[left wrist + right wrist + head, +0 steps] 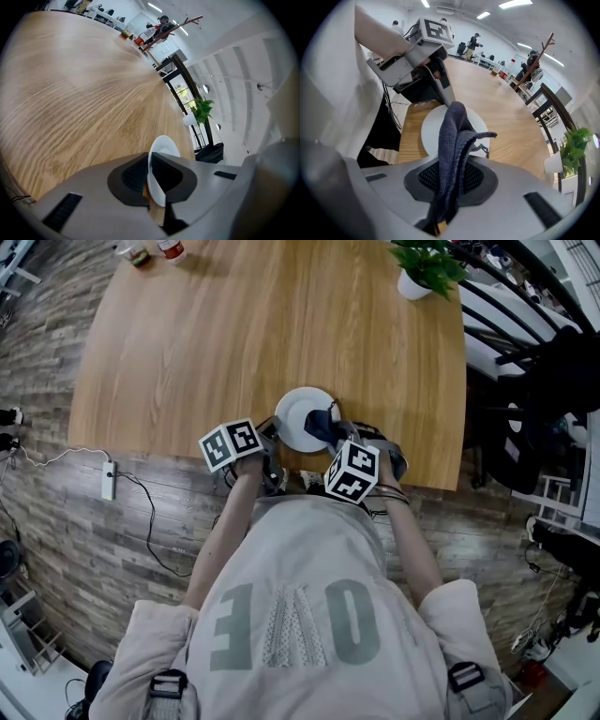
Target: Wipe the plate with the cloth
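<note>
A white plate (298, 416) lies near the front edge of the wooden table (234, 334). My left gripper (270, 434) is shut on the plate's near-left rim; the left gripper view shows the plate (164, 146) edge-on between the dark pads (136, 174). My right gripper (330, 430) is shut on a dark blue-grey cloth (322, 423), which hangs over the plate's right side. In the right gripper view the cloth (454, 140) stands up from the jaws in front of the plate (436, 126), and the left gripper (446, 100) clamps the plate's far rim.
A potted plant (424, 266) in a white pot stands at the table's far right corner. Two small jars (155, 251) sit at the far left edge. Dark chairs (525, 343) stand to the right of the table. A power strip with cables (108, 480) lies on the floor at left.
</note>
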